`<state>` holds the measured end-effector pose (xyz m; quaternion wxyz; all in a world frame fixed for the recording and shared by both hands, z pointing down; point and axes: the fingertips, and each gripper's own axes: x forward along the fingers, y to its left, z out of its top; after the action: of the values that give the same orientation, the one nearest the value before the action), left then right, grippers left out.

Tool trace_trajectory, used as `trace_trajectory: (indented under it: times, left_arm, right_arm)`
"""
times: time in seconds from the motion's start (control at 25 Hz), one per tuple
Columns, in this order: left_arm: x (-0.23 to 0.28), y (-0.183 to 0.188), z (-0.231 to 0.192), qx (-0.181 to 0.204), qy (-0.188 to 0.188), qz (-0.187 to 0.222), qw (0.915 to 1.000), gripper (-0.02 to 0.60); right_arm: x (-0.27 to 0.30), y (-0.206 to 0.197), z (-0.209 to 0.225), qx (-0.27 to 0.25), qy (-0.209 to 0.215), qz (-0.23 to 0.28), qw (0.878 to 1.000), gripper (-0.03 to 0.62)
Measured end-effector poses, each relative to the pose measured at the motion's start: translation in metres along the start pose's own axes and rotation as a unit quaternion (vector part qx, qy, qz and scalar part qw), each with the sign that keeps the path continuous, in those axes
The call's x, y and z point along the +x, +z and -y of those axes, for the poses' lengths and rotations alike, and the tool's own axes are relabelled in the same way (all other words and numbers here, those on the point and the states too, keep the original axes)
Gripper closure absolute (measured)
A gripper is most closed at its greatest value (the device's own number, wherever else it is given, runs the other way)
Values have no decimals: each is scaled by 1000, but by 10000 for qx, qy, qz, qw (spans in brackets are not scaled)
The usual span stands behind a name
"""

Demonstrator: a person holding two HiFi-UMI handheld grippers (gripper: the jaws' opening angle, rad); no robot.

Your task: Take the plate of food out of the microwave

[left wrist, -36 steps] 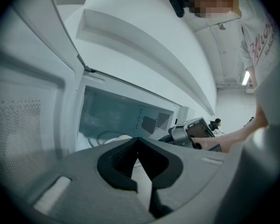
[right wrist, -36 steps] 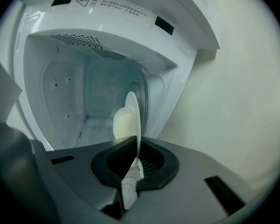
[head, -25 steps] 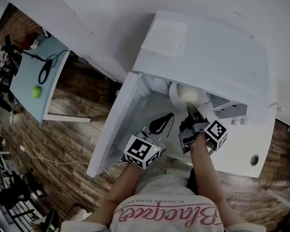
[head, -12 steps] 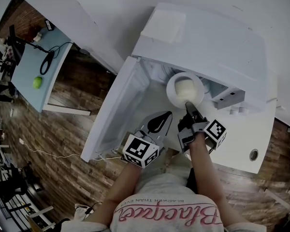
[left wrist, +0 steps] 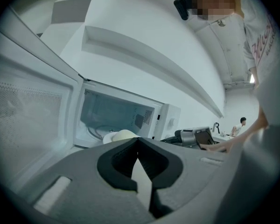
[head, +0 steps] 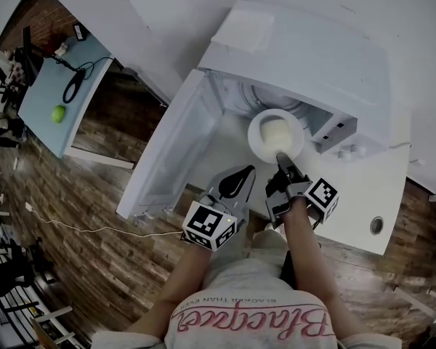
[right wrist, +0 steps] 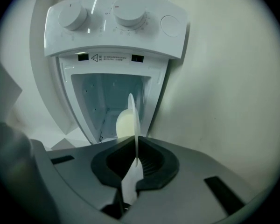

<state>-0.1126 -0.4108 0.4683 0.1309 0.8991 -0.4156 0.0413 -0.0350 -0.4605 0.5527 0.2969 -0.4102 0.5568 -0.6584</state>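
Note:
A white plate (head: 275,133) with a pale round bun (head: 277,131) on it hangs at the mouth of the white microwave (head: 305,57), whose door (head: 167,158) swings wide to the left. My right gripper (head: 282,157) is shut on the plate's near rim. In the right gripper view the plate (right wrist: 133,120) stands edge-on between the pads, with the bun (right wrist: 122,124) to its left. My left gripper (head: 241,173) hovers shut just left of the right one, in front of the door, with nothing in it (left wrist: 140,146). From there the bun (left wrist: 126,134) shows at the cavity mouth.
The microwave stands on a white counter (head: 363,195) against a white wall. Its knob panel (right wrist: 114,24) is on the right side of the cavity. Far left, a pale blue desk (head: 51,86) holds cables and a green ball (head: 58,113). Wood floor lies below.
The right gripper has drawn the plate out from under the microwave's top toward me, so the whole plate shows now. The left gripper stayed beside it, still shut.

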Motion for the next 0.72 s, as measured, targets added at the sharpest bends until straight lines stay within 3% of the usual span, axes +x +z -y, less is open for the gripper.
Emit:
trace_trajectory:
  times: [0.72]
  left_arm:
    - [-10,2,44,-14,458,280,9986,577]
  right_arm:
    - [-62,3,-11,-346,91,-446,9984,572]
